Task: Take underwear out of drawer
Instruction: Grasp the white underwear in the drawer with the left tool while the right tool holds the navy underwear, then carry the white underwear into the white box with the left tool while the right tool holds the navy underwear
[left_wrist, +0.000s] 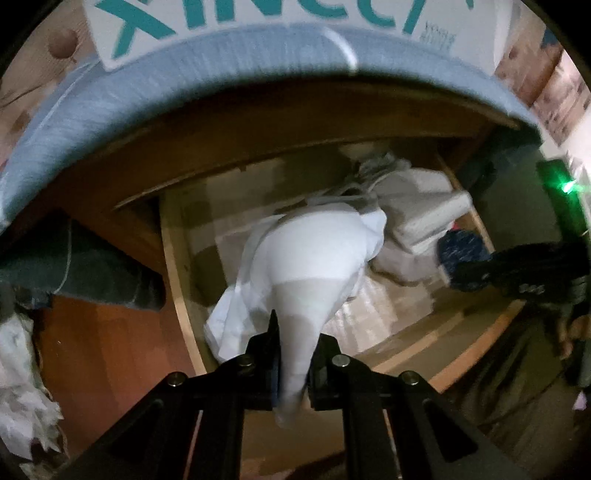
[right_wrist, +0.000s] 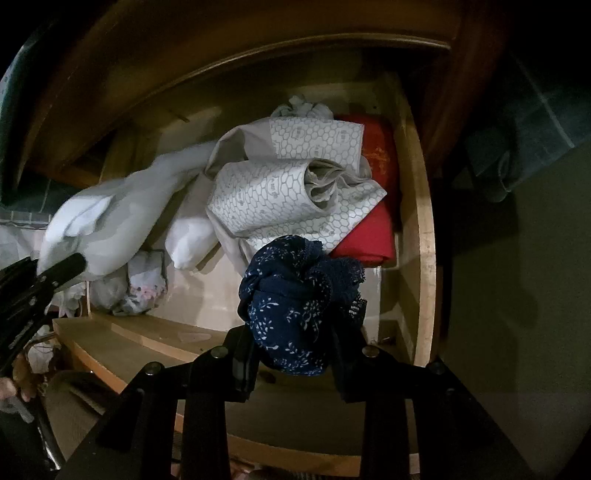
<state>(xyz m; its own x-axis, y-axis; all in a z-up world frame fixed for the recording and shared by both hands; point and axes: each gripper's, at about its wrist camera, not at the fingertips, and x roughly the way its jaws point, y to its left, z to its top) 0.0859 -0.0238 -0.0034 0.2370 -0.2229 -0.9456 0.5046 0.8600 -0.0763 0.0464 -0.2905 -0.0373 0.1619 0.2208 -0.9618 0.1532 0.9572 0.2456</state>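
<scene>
Over the open drawer (left_wrist: 177, 258), my left gripper (left_wrist: 295, 354) points steeply down with its jaws pinched tight on a white garment (left_wrist: 310, 254), which stretches from the pads down toward the drawer's middle. That view is pretty smeared, so I can't say if the far end of the fabric is clear of the pile. It does show what the other camera misses: a blue-grey padded edge (left_wrist: 184, 74) arching over the drawer and a white box with teal lettering (left_wrist: 258, 26) behind it.

The right wrist view is sharper. There my right gripper (right_wrist: 295, 354), also aimed steeply down near the drawer's front edge, is clamped narrow on navy floral underwear (right_wrist: 295, 299), bunched up between the pads. Behind it, toward the drawer's back right corner, I see a honeycomb-print cloth (right_wrist: 280, 192) and something red (right_wrist: 373, 229) against the right wall. Small pale bundles (right_wrist: 144, 280) sit near the front left; can't tell what they are. The left gripper's body is cut off at that frame's left edge.
</scene>
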